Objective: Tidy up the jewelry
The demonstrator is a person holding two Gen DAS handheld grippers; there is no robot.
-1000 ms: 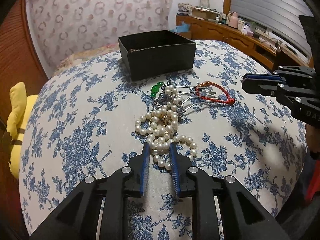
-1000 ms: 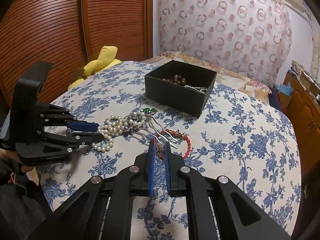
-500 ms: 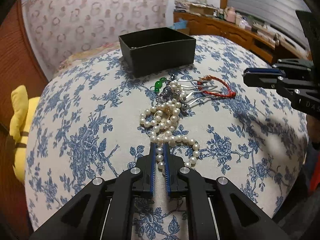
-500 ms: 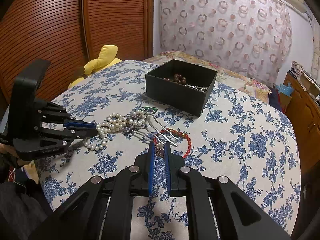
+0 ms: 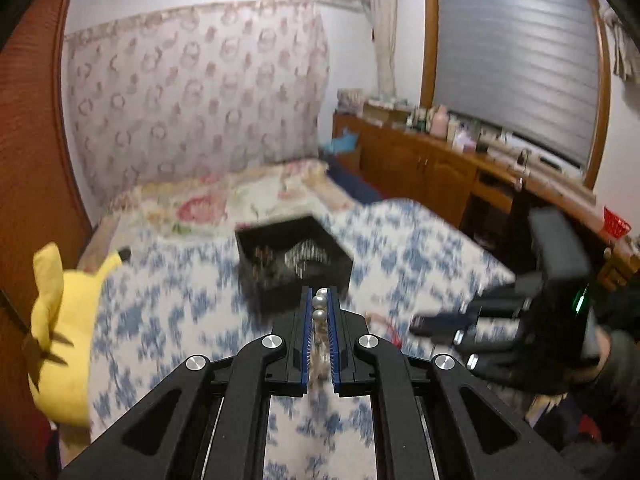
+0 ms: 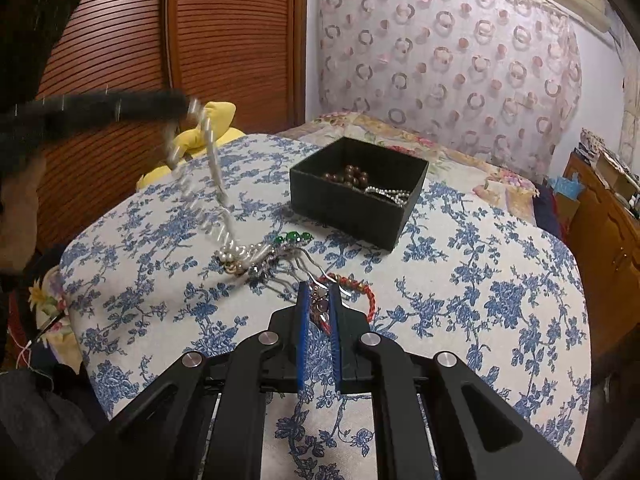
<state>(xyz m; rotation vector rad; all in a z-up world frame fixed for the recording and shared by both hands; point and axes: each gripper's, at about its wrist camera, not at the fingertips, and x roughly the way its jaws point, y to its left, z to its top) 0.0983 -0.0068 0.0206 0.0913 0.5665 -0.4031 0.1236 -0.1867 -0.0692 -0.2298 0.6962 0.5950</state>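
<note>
My left gripper (image 5: pixel 319 300) is shut on the pearl necklace (image 5: pixel 319 309), beads showing between its blue pads. In the right wrist view the left gripper (image 6: pixel 188 110) is raised at the left and the pearl necklace (image 6: pixel 212 184) hangs from it down to the tablecloth, blurred. A black box (image 6: pixel 352 196) holds brown beads and a silver chain. My right gripper (image 6: pixel 319 292) is shut on the red bracelet (image 6: pixel 360 292), low over the cloth. A green-stone hairpin (image 6: pixel 294 238) and silver hair combs (image 6: pixel 280 268) lie beside the bracelet.
A round table with a blue floral cloth (image 6: pixel 480 280) carries everything. A yellow plush toy (image 5: pixel 60 320) sits off the table's left side. A bed (image 5: pixel 240 196) lies behind, and a wooden cabinet (image 5: pixel 420 164) with clutter stands at the right.
My left gripper closed on the pearl necklace and lifted it up off the cloth, stretching the strand. My right gripper stays shut at the red bracelet.
</note>
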